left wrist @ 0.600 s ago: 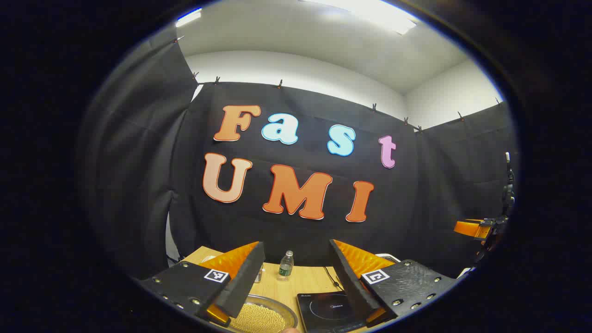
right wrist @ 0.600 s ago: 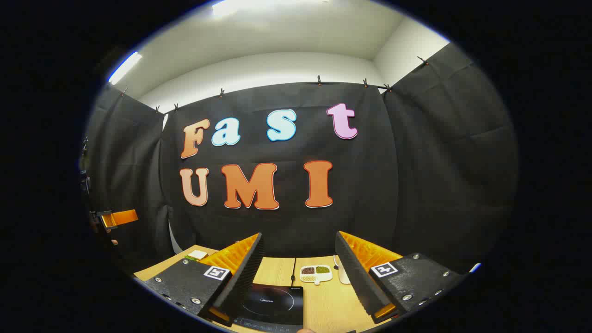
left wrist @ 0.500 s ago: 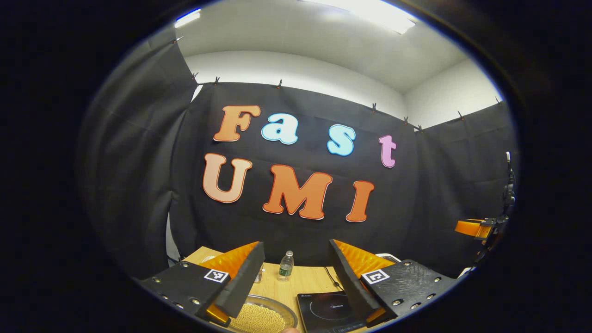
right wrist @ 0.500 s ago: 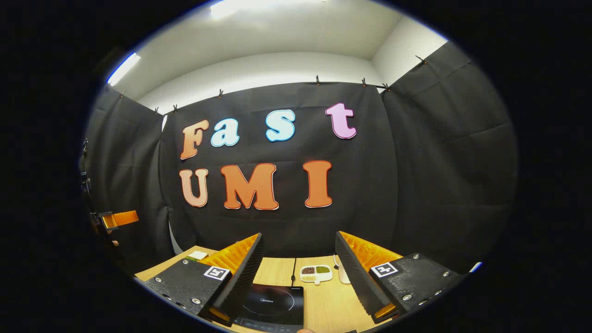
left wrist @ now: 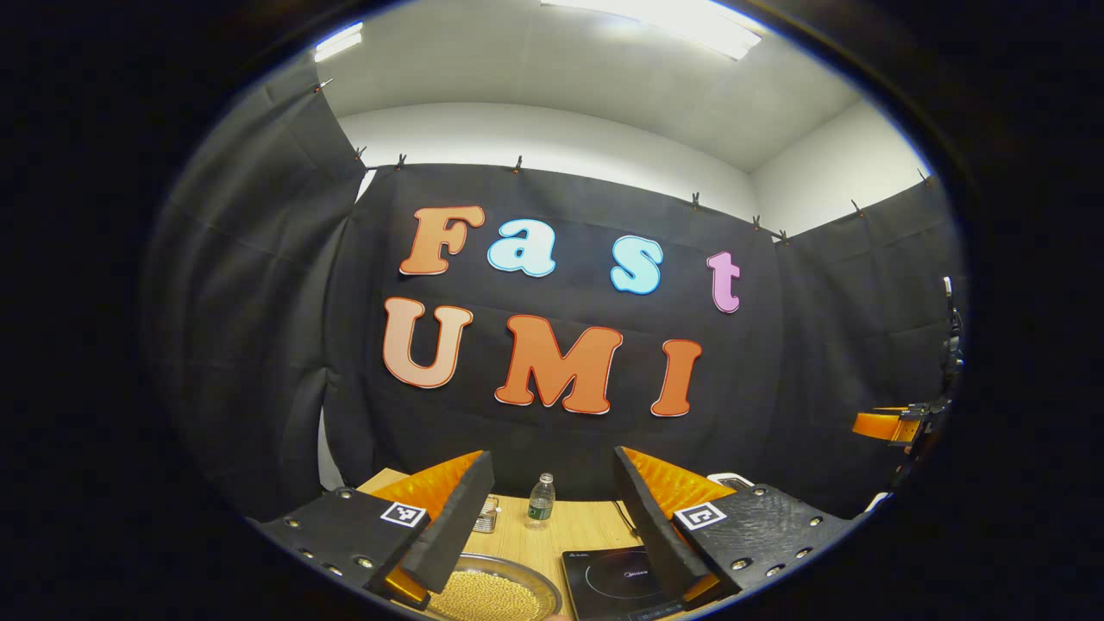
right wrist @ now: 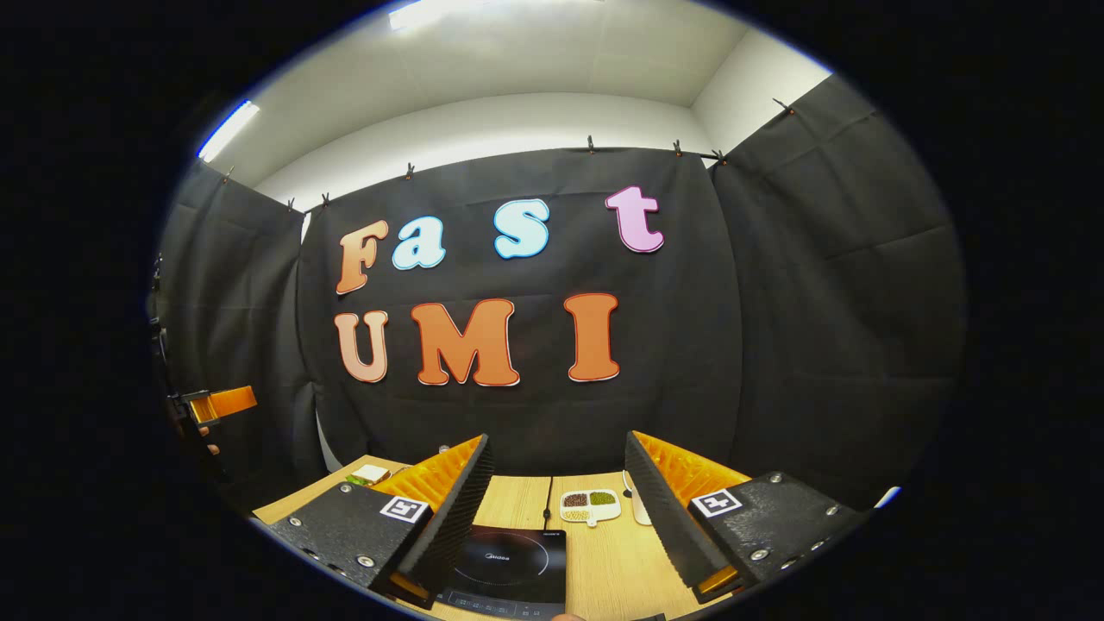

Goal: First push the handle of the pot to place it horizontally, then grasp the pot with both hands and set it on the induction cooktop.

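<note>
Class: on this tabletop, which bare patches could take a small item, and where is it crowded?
Bare wood lies between the induction cooktop and the divided snack dish, and in front of the water bottle. Crowded: the pan of yellow beans sits close beside the cooktop.

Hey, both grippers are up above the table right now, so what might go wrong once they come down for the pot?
1. The pan of yellow beads sits right beside the induction cooktop; the open left gripper might clip it and spill beads.
2. The small plastic bottle stands upright behind them and looks easy to topple.
3. The open right gripper could nudge the divided snack dish.
</note>
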`<act>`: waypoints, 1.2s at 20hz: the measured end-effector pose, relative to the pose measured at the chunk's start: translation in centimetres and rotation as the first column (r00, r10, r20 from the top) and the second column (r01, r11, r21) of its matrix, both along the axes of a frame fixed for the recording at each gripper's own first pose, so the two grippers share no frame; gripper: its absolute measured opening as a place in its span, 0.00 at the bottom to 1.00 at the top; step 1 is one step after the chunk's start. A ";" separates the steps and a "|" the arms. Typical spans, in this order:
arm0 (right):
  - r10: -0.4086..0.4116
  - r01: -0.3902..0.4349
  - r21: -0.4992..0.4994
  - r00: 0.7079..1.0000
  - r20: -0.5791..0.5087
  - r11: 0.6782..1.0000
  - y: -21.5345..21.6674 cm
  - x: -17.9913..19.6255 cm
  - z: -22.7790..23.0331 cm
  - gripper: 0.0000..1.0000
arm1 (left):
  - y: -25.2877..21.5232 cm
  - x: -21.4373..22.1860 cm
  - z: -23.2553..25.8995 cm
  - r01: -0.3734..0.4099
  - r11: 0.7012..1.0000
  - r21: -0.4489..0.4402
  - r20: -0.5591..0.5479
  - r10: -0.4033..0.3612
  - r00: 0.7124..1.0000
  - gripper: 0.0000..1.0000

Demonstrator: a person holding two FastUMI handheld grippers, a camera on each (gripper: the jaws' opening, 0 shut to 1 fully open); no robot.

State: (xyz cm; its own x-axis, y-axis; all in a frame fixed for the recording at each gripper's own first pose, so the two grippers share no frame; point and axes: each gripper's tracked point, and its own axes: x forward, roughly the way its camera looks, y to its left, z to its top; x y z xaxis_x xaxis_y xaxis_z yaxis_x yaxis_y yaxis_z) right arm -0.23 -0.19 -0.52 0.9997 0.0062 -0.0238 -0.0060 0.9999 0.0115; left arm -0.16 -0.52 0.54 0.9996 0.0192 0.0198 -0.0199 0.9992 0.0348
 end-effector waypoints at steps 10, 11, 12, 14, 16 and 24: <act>0.000 0.000 0.011 1.000 -0.013 1.000 -0.4 0.0 -0.4 0.95 | -0.3 0.1 0.0 0.004 1.000 0.003 -0.009 -0.004 1.000 0.88; 0.000 0.001 0.011 1.000 -0.013 1.000 -0.4 0.0 -0.4 0.95 | -0.2 0.1 -0.3 0.001 1.000 0.004 -0.013 -0.001 1.000 0.88; -0.003 0.003 0.012 1.000 -0.014 1.000 -0.6 0.0 -0.4 0.95 | -0.1 0.2 -0.2 0.001 1.000 0.009 -0.015 0.000 1.000 0.88; -0.013 0.013 0.014 1.000 -0.017 1.000 -0.9 0.0 -0.5 0.95 | -0.3 0.3 -0.5 0.009 1.000 0.016 -0.024 -0.009 1.000 0.88; -0.016 0.016 0.015 1.000 -0.021 1.000 -0.9 0.2 -0.6 0.95 | -0.2 0.2 -0.4 0.022 1.000 0.002 -0.024 -0.022 0.999 0.89; -0.026 0.027 0.009 0.999 -0.026 1.000 -1.2 0.0 -0.9 0.95 | 0.0 -0.1 0.5 0.041 0.999 0.011 0.006 -0.041 0.999 0.62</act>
State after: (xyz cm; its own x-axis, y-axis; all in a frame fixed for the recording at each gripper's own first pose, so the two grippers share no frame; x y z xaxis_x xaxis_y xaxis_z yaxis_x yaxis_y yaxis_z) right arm -0.21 -1.35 -1.43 0.9985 -0.0200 -0.0503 0.0211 0.9996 0.0208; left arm -0.30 -0.51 1.02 0.9994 -0.0219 0.0255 0.0208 0.9987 0.0456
